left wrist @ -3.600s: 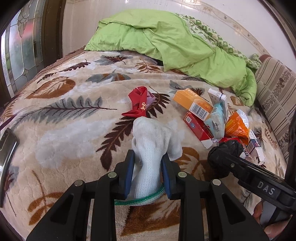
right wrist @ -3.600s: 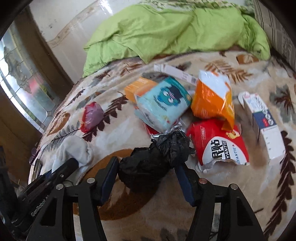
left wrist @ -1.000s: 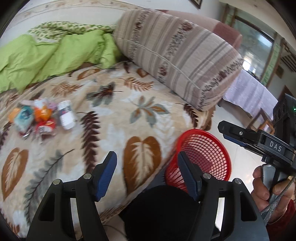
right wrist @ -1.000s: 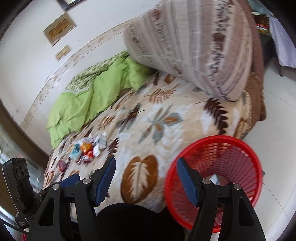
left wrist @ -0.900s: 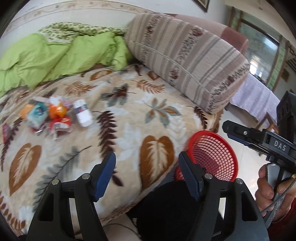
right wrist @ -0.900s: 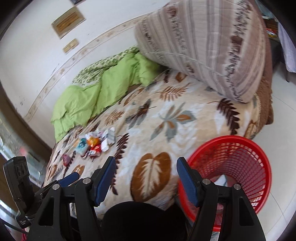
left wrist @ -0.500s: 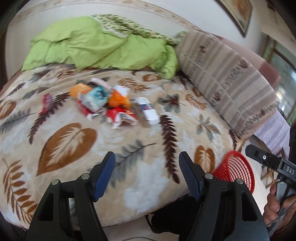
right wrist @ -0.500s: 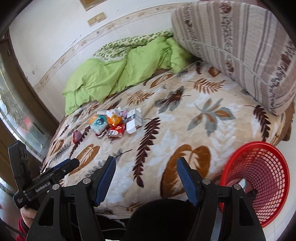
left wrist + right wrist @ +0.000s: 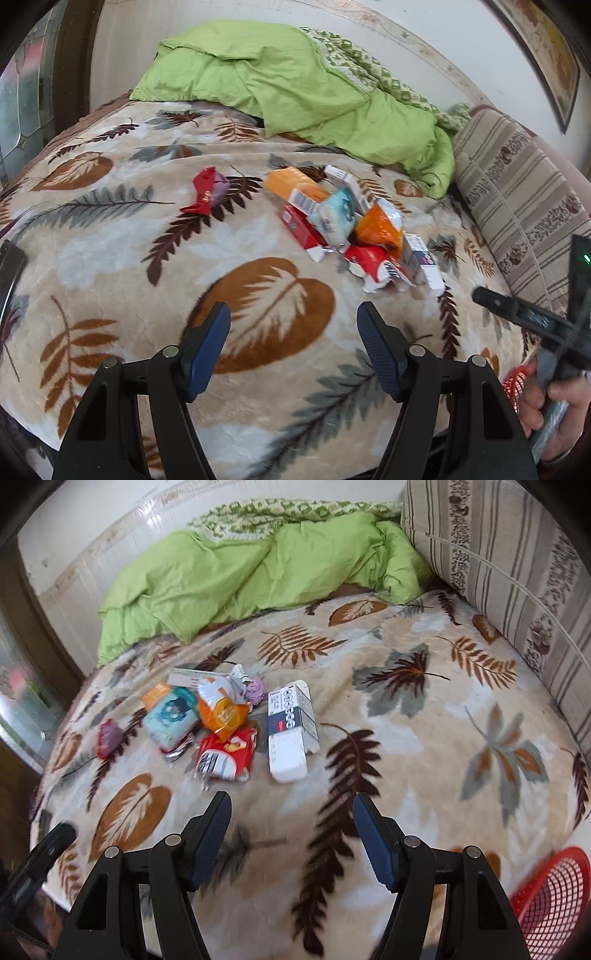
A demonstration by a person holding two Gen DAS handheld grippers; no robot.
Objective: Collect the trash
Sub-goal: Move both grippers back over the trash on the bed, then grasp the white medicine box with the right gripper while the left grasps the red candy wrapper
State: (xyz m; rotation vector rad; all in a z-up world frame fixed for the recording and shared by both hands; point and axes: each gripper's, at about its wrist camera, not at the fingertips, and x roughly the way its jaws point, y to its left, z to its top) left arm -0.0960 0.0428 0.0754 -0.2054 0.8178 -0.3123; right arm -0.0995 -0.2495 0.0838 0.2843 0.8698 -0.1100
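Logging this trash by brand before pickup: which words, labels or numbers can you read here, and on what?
No text reads clearly in either view.
white box: dark printed panel with a row of symbols, too blurred to read.
red packet: white label with dark print, too blurred to read.
orange box: barcode label, digits too small to read.

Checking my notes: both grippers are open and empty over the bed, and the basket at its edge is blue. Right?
Not quite. The basket is red, as the right wrist view shows. The rest holds: left gripper and right gripper are open and empty over the bed.
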